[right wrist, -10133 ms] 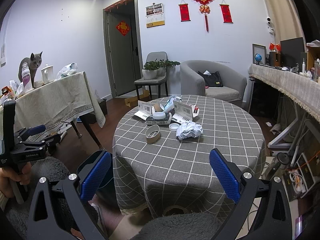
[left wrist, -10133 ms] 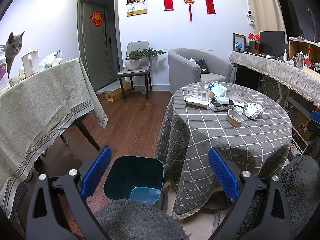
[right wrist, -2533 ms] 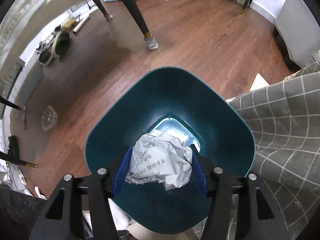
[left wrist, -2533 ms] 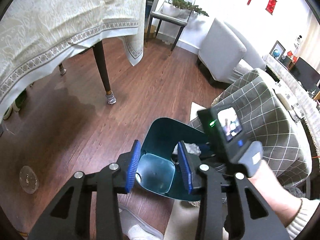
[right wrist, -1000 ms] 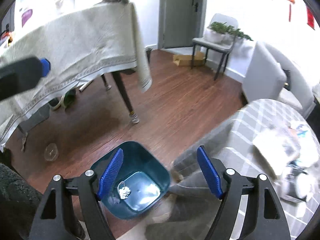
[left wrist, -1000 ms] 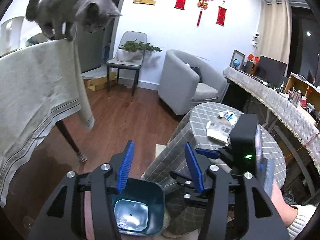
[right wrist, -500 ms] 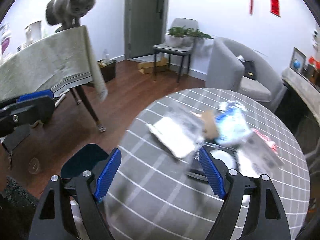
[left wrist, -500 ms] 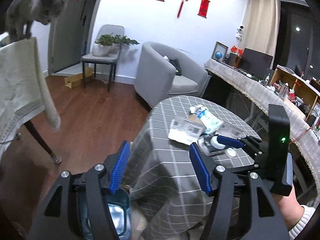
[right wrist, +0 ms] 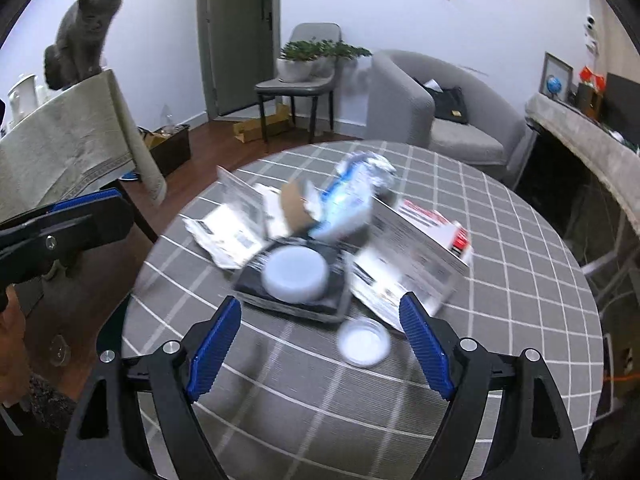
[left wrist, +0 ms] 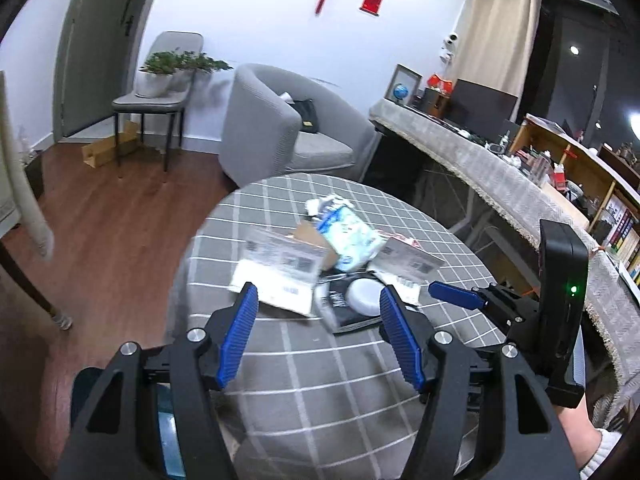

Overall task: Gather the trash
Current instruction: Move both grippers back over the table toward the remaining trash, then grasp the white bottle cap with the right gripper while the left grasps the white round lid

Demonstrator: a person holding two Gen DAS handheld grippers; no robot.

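Crumpled paper trash (right wrist: pixel 240 232), checked round tablecloth (right wrist: pixel 520 280)

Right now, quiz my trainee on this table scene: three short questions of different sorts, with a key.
1. True or false: the right gripper holds a crumpled paper ball.
2. What does the white round lid rest on? A) black box B) grey armchair C) floor
3. Fill in: the grey cat sits on the ___ draped in a beige cloth.

Key: 1 false, its jaws are open and empty. 2 A. 3 table.
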